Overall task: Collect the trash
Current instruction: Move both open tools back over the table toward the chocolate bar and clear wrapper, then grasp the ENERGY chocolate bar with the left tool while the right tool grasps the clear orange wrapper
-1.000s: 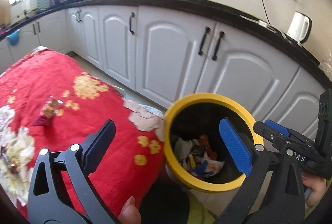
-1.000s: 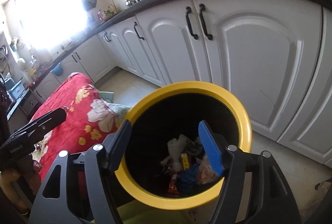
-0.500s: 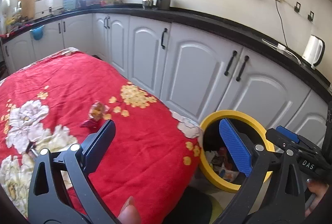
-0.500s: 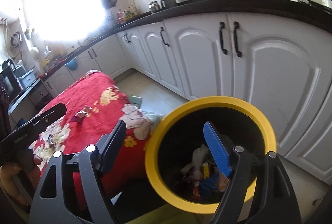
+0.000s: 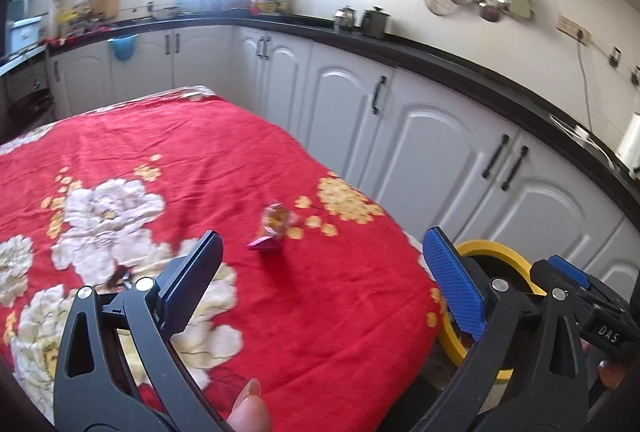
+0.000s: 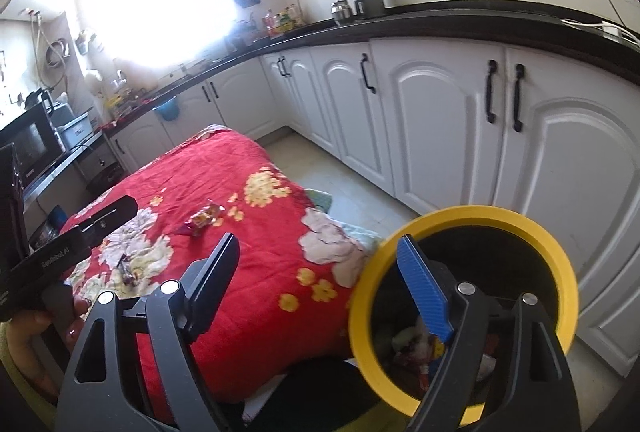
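the bin (image 6: 464,312), black inside with a yellow rim, stands on the floor right at the corner of the table (image 5: 160,160), between it and the white cupboards (image 6: 440,120). that spot makes sense: anything lifted off the red flowered cloth needs only a short carry over the edge to drop in. wrappers and scraps already lie at the bottom of the bin.

the right gripper (image 6: 320,296) hangs just above the bin's near rim, its blue pad over the mouth and its black one over the table's edge. its jaws are opening wide and nothing sits between them, which fits a tool that has nothing to carry and is being readied for another pick.

the left gripper (image 5: 320,280) is over the table, away from the bin, jaws wide and empty, tilted down toward the cloth. it faces a crumpled wrapper (image 5: 274,226), pink and gold, lying on the cloth not far from the bin-side edge, well ahead of the fingertips and untouched. a smaller dark scrap (image 6: 127,268) lies farther from the bin, on a white flower.

as a judgement, the wrapper is the next thing to take, and the left gripper is better placed for it.
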Available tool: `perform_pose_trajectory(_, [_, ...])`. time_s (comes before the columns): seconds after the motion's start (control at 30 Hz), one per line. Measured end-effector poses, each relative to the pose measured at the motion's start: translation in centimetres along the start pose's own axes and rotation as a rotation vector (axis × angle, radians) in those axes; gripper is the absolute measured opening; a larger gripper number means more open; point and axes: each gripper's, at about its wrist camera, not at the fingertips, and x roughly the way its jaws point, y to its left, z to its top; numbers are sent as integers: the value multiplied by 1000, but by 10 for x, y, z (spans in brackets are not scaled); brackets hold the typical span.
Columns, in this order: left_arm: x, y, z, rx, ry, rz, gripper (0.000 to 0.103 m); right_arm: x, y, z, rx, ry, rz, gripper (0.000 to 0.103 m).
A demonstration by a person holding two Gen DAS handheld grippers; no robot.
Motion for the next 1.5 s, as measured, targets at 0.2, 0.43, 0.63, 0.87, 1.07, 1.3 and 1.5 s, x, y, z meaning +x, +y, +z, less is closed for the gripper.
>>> perform_pose_trajectory(0.2, [-2,31,2,-65,0,63,92,22,29,12,-36,20,35,78])
perform_pose_trajectory(0.43, [-2,64,1,-123,12,119,92,49,61,23,-83,45,69,78])
perform_pose_trajectory(0.63, [1,92,-4,-172,33,166,92,75,83,27,-109,84,94,78])
perform_pose_trajectory(0.87, [13,122,-15,-228,90,225,92,107,108,30,-132,131,119,78])
perform_pose_trajectory(1.07, [25,150,-28,-307,154,257,92,139,123,34,-130,182,137,78])
perform_pose_trajectory(1.3, [35,159,-40,-364,197,220,88,180,137,34,-117,273,151,71])
perform_pose_trajectory(1.5, [41,158,-47,-371,220,196,65,217,142,26,-87,375,162,56])
